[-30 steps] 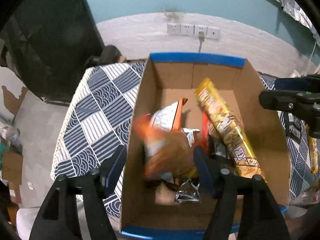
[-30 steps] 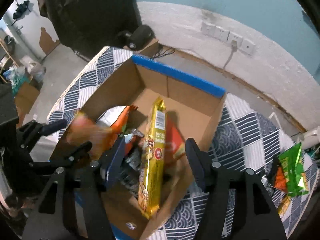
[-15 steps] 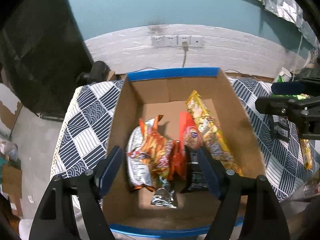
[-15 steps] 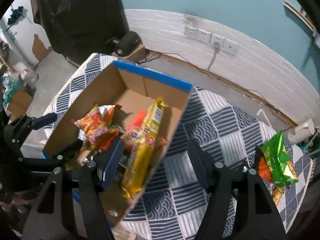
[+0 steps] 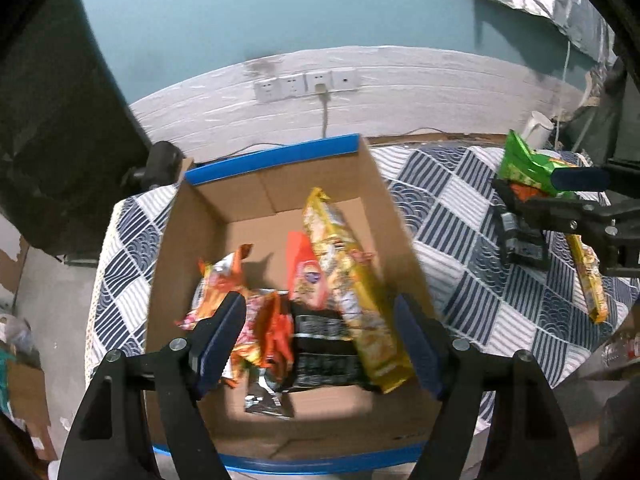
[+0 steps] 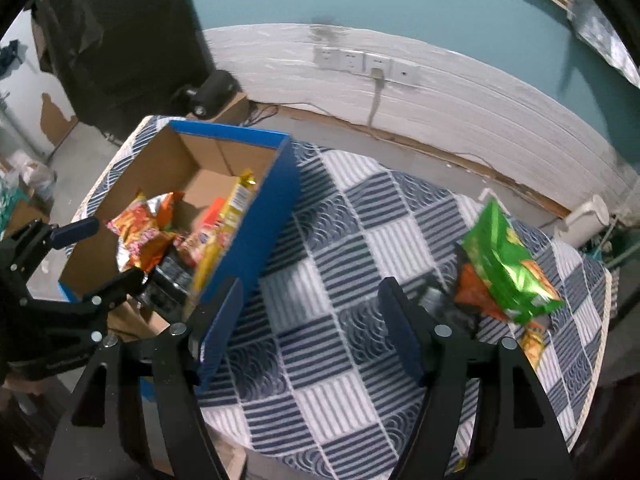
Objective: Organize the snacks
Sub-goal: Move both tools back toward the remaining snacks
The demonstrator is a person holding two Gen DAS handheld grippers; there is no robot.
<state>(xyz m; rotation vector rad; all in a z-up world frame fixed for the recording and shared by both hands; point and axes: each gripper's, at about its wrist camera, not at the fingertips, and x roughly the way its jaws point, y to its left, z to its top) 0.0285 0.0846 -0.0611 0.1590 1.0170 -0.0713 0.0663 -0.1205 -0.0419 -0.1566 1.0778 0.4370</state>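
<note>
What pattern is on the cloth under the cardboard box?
The cloth has navy and white patchwork squares, some striped, others with wave scallops; clearest in the right wrist view.

Checked tablecloth [image 6: 344,320] (blue-white), cardboard box [image 6: 256,240], green bag [image 6: 504,264]

Each hand-held gripper, left [image 5: 322,342] and right [image 6: 310,330], is matte black plastic: angular arms, round silver screws near the knuckles, and flat dark-blue pads [image 5: 224,340] lining both fingers.
</note>
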